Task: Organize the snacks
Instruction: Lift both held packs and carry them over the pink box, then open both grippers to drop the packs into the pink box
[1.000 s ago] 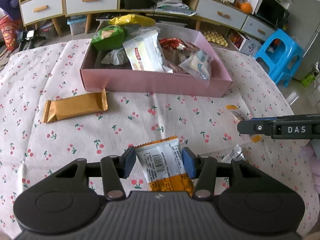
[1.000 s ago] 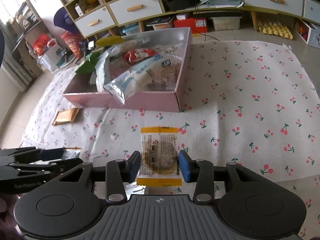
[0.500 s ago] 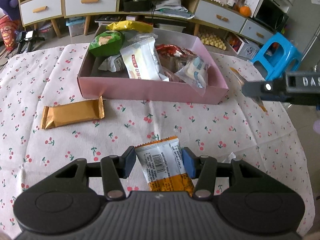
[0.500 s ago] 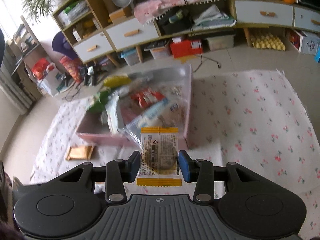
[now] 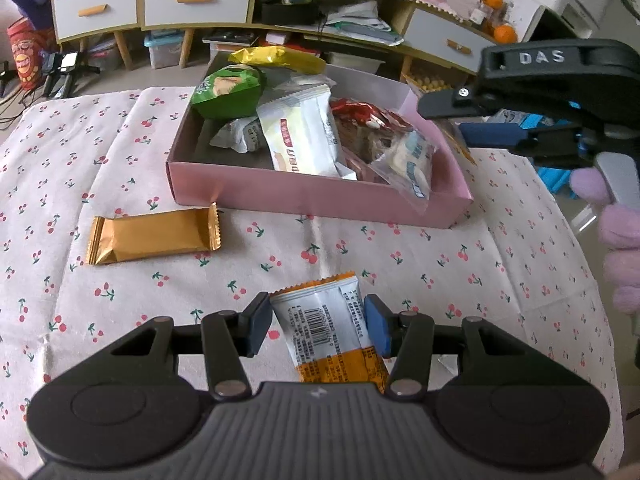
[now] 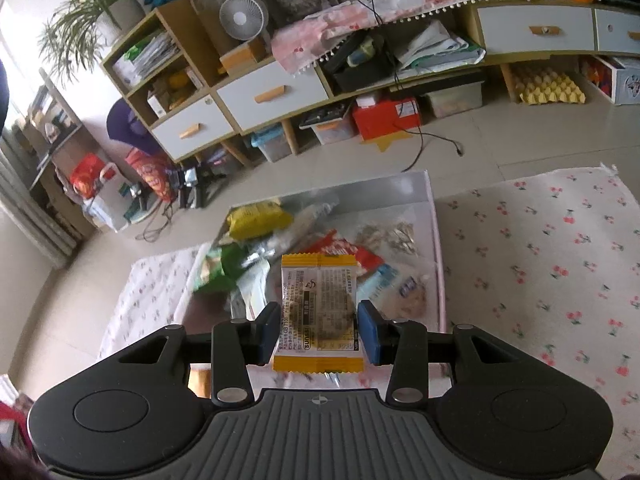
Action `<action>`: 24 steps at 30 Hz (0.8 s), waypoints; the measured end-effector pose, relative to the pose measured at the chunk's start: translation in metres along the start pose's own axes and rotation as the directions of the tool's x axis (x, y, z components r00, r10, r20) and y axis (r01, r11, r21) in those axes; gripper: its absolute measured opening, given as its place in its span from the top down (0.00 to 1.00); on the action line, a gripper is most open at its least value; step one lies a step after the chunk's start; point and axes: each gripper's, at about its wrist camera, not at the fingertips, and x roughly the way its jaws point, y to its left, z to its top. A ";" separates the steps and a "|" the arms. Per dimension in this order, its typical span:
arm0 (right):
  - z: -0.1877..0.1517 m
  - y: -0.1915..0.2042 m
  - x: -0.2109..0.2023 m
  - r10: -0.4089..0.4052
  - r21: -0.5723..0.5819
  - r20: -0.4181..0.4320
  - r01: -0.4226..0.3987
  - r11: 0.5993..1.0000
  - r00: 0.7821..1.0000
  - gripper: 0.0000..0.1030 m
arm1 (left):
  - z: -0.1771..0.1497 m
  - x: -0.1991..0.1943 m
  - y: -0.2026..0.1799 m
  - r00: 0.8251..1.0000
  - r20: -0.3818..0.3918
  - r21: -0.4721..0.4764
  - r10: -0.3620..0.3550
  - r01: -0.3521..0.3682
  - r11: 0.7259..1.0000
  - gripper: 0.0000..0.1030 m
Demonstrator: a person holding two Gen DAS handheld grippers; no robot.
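My left view alone shows the white cloth printed with red cherries (image 5: 400, 240) spread wide across the middle of the frame, and on it, at centre left, a flat gold foil snack bar (image 5: 154, 235) just in front of the shallow pink cardboard box (image 5: 320, 200) heaped with packets. My right view alone shows the room beyond: at the top, a long wooden sideboard with white drawers (image 6: 272, 92), a small white fan (image 6: 243, 16) and a potted plant (image 6: 92, 12) in the upper left, pale floor tiles below them. There the box (image 6: 436, 248) sits at centre, seen from above.

My right gripper (image 6: 319, 328) points down over the box, clenched on a square clear biscuit sachet with yellow ends (image 6: 318, 312); the left view catches it from the side at upper right. My left gripper (image 5: 318, 330), low over the cloth at bottom centre, grasps an orange and white snack packet with a barcode (image 5: 328, 332)
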 end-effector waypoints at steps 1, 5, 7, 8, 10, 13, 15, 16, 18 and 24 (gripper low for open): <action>0.002 0.000 0.003 0.002 0.007 0.007 -0.002 1.000 1.000 0.61 | 0.001 0.000 0.000 1.000 0.001 -0.003 0.000 0.000 1.000 0.55; 0.004 0.003 0.014 0.012 0.032 0.038 -0.013 0.999 0.999 0.59 | 0.003 0.003 -0.001 1.000 0.005 -0.005 -0.002 0.002 1.000 0.55; 0.003 0.004 0.016 0.018 0.035 0.067 -0.020 0.999 0.998 0.58 | 0.005 0.003 -0.002 1.000 0.007 -0.004 -0.004 0.004 1.000 0.55; 0.003 0.003 0.016 0.018 0.041 0.080 -0.021 0.999 0.997 0.57 | 0.006 0.002 -0.002 1.000 0.012 -0.002 -0.003 0.003 1.000 0.55; 0.003 -0.001 0.015 0.037 0.062 0.075 -0.042 0.997 0.997 0.50 | 0.010 -0.002 -0.002 1.000 0.024 -0.012 -0.002 0.002 1.000 0.55; 0.002 -0.006 0.012 0.052 0.066 0.062 -0.056 0.996 0.997 0.48 | 0.021 -0.010 -0.001 0.999 0.054 -0.021 -0.001 0.003 1.000 0.55; 0.002 -0.008 0.010 0.051 0.055 0.052 -0.054 0.997 0.997 0.47 | 0.031 -0.014 -0.003 0.997 0.078 -0.015 0.005 -0.004 1.000 0.55; 0.001 -0.009 0.008 0.046 0.049 0.048 -0.049 0.998 0.998 0.46 | 0.038 -0.016 -0.005 0.996 0.092 -0.009 0.008 -0.007 1.000 0.55; 0.000 -0.012 0.005 0.030 0.035 0.048 -0.032 0.999 0.998 0.43 | 0.050 -0.017 -0.009 0.994 0.111 0.005 0.011 -0.012 1.000 0.55; 0.000 -0.033 -0.004 0.000 0.039 0.057 -0.002 0.999 0.998 0.40 | 0.091 -0.008 -0.024 0.985 0.167 0.067 0.039 -0.050 0.996 0.55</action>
